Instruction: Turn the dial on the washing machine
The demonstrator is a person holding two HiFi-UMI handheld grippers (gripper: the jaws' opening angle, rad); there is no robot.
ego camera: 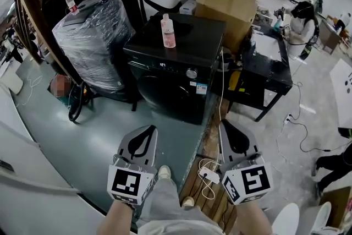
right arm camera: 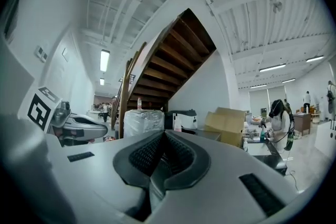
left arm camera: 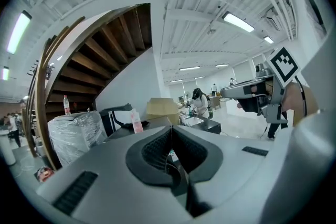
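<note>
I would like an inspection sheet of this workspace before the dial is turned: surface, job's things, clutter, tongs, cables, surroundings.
Surface: washing machine top black, bears one pink bottle.
Job's things: dial on the machine's front, untouched.
Clutter: cardboard box behind, wrapped bundle at its left.
Tongs: left tongs and right tongs both shut, empty, short of the machine.
Cables: white power strip with cord on floor; cable by black table.
Surroundings: wooden staircase; a person at far right.
</note>
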